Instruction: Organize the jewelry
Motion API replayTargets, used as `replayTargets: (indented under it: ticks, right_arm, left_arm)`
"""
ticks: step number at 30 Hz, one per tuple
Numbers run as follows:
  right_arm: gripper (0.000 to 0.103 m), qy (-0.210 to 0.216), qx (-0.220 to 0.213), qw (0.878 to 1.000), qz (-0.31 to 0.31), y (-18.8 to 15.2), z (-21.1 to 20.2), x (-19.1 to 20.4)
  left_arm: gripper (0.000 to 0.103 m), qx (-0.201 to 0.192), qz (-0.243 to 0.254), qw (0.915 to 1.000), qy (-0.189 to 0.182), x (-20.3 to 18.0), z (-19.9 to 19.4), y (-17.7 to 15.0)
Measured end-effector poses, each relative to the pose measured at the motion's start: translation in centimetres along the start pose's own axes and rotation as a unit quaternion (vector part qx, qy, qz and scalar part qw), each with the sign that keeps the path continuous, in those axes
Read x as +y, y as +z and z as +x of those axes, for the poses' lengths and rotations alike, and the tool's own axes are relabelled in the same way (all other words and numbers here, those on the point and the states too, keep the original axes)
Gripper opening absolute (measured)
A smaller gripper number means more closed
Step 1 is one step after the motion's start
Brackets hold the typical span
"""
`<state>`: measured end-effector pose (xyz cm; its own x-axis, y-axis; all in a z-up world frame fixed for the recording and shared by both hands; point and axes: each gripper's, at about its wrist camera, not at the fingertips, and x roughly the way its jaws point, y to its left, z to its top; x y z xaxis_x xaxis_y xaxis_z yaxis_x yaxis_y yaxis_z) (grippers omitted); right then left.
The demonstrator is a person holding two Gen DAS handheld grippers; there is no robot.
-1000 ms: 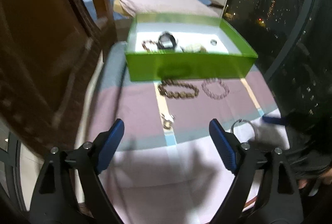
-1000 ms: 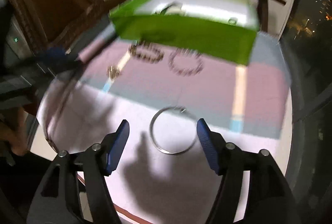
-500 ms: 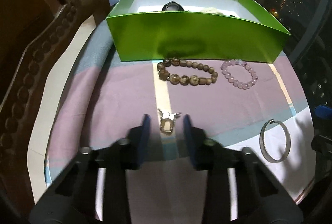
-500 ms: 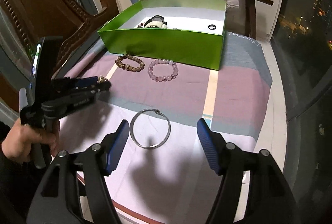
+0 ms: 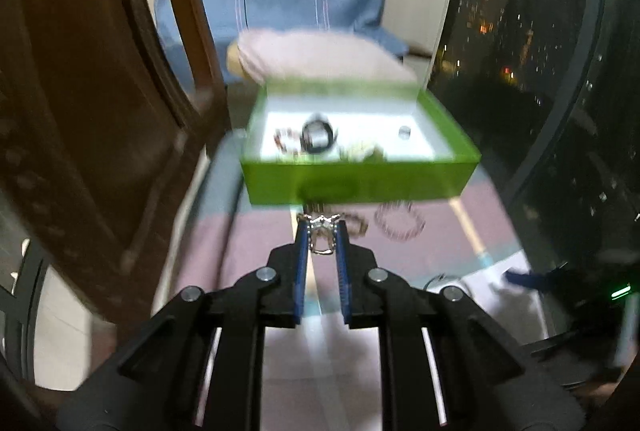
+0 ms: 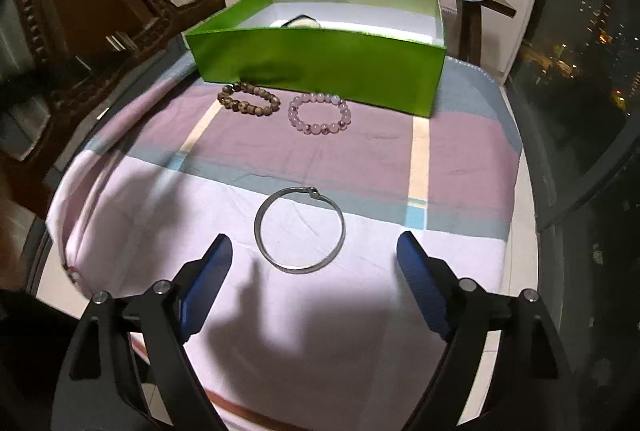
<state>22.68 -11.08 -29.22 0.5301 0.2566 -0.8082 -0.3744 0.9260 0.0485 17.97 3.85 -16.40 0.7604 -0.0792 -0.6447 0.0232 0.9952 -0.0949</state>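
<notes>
Left wrist view, blurred: the left gripper (image 5: 322, 231) is pinched tight on a small silver charm (image 5: 321, 236), lifted above the striped cloth (image 5: 256, 231) in front of the green box (image 5: 360, 183). Inside the box sit a dark watch (image 5: 317, 137) and a small ring (image 5: 405, 132). Right wrist view, sharp: the right gripper (image 6: 314, 258) hangs with its fingers spread wide, gripping nothing, low over the near edge of the cloth. A silver bangle (image 6: 300, 230) lies flat just ahead, between the fingertips. Against the box's front wall lie a brown bead bracelet (image 6: 248, 100) and a pink bead bracelet (image 6: 320, 112), side by side.
</notes>
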Motion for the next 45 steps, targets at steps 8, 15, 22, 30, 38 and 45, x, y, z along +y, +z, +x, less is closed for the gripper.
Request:
replayTargets:
  ticks: [8,15,22,30,38,45]
  right_arm:
    - [0.089,-0.056,0.000,0.998,0.021,-0.7,3.2,2.3]
    - [0.079,-0.076,-0.022,0.996,0.042,-0.5,3.5,3.3]
    - [0.059,-0.068,-0.020,0.997,0.035,0.1,3.5,3.8]
    - [0.058,-0.045,-0.058,0.995,0.062,1.9,-0.3,2.0]
    - [0.059,-0.037,-0.169,0.981,0.082,4.2,-9.0,-0.5]
    - [0.059,-0.029,-0.179,0.979,0.094,4.1,-9.2,-1.9]
  left_arm:
    - [0.014,-0.016,-0.001,0.9998,-0.010,0.4,-1.9,0.7]
    - [0.014,-0.004,0.000,0.9998,-0.020,0.1,-1.3,0.5]
    - [0.014,-0.001,-0.001,0.9997,-0.023,0.3,-1.3,0.4]
    - [0.014,0.001,-0.008,0.9996,-0.026,0.4,-1.2,0.4]
    - [0.014,-0.007,-0.018,0.9994,-0.028,0.3,-2.1,0.6]
    - [0.014,0.003,-0.014,0.9996,-0.023,-0.3,-1.2,0.5]
